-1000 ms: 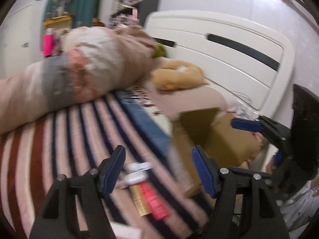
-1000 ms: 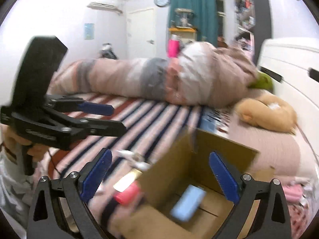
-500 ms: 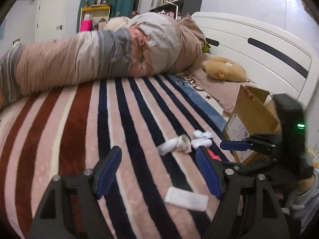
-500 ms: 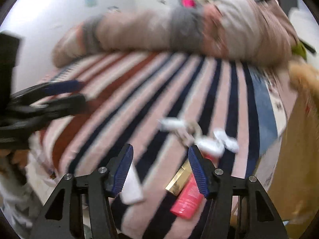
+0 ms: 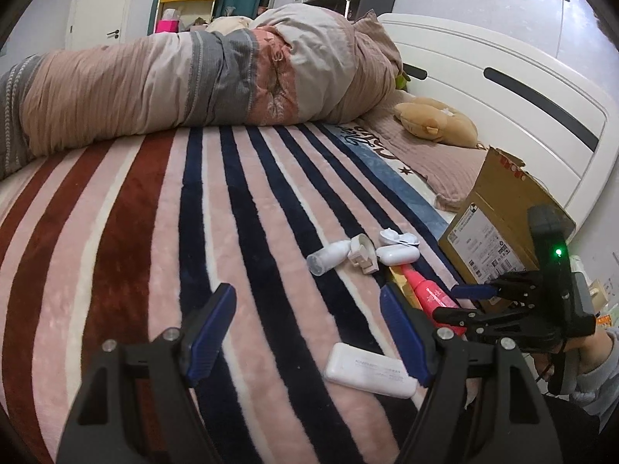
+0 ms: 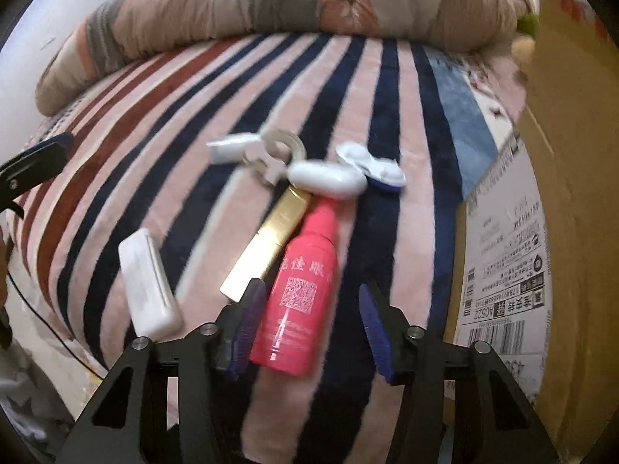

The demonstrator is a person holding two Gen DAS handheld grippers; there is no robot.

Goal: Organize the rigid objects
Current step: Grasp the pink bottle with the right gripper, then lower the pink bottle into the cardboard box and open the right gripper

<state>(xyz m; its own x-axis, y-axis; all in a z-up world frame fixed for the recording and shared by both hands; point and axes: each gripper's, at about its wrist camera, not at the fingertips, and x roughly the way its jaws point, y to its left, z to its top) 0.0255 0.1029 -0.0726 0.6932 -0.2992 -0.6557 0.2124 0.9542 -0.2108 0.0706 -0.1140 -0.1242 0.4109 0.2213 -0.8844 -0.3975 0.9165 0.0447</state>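
- The left gripper [image 5: 305, 328] hovered over the striped blanket [image 5: 135, 232], its jaws spread wide with nothing between them.
- A flat white case [image 6: 149, 282] lay on the blanket near the bed's edge, just ahead of the left gripper's right finger in the left wrist view.
- A small white bottle [image 6: 232, 147] lay on its side farther up, touching a white ring-shaped piece [image 6: 278, 154].
- A gold box [image 6: 267, 247] lay lengthwise, pressed against the pink bottle [image 6: 301, 294] beside it.
- A white oval case [image 6: 327, 179] sat across the tops of both, with a smaller blue-and-white item [image 6: 371, 168] just beyond it.
- The right gripper [image 6: 307, 332] was open partway, its blue pads on either side of the pink bottle's base; whether they touched it could not be told.
- The cardboard box [image 6: 541, 232] stood at the right, close beside the cluster, its shipping label facing the bottles.
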